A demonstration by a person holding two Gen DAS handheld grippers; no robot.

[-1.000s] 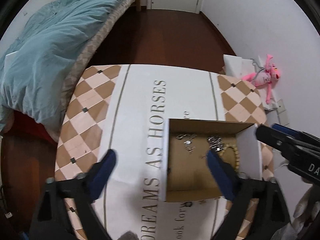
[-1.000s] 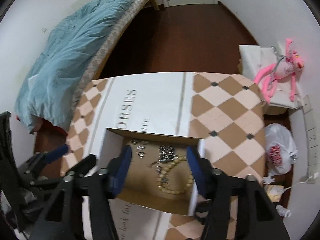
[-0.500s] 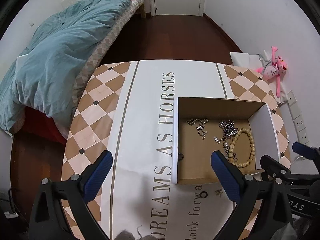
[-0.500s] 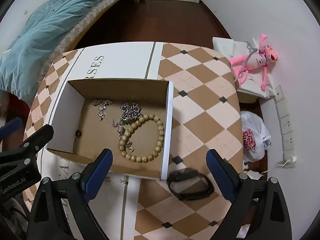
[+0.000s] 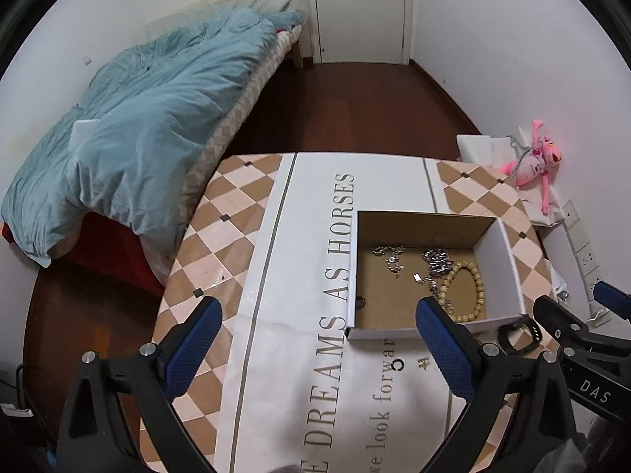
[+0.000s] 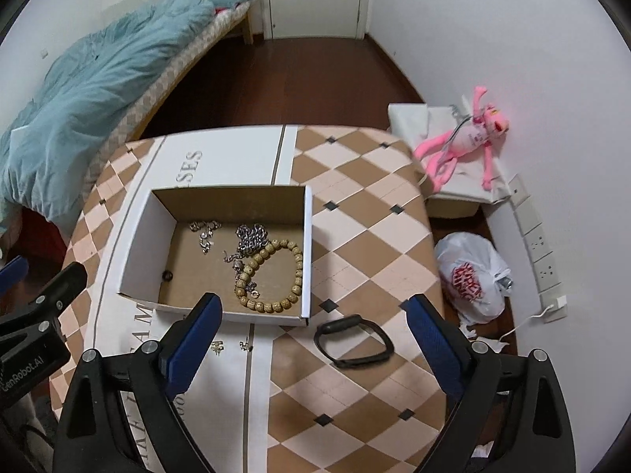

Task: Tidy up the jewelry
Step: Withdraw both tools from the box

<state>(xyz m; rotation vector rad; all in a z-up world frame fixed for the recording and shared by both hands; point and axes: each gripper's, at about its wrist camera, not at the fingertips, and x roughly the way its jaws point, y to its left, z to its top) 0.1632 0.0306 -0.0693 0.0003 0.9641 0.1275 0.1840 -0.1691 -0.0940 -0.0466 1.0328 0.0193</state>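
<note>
An open cardboard box (image 6: 138, 248) (image 5: 508, 264) sits on the table. Inside lie a wooden bead bracelet (image 6: 276, 276) (image 5: 467, 291), a silver chain (image 6: 252, 236) (image 5: 435, 260), a thinner silver chain (image 6: 205, 232) (image 5: 388, 256) and a small dark ring (image 6: 167, 275) (image 5: 359, 300). A black band (image 6: 353, 341) (image 5: 516, 337) lies on the table just in front of the box. Two small earrings (image 6: 230, 346) and a small ring (image 5: 398, 363) lie near the box's front edge. My left gripper (image 5: 319, 347) and right gripper (image 6: 311, 343) are open and empty, held above the near table.
The table has a checkered cloth (image 6: 374, 213) with a white lettered runner (image 5: 299, 276). A bed with a blue duvet (image 5: 138, 138) stands at the left. A pink plush toy (image 6: 465, 138) and a white plastic bag (image 6: 469, 276) are at the right by the wall.
Both grippers have pulled back and up from the box. The right gripper has opened wide after being narrow over the bead bracelet. The black band has come into view.
</note>
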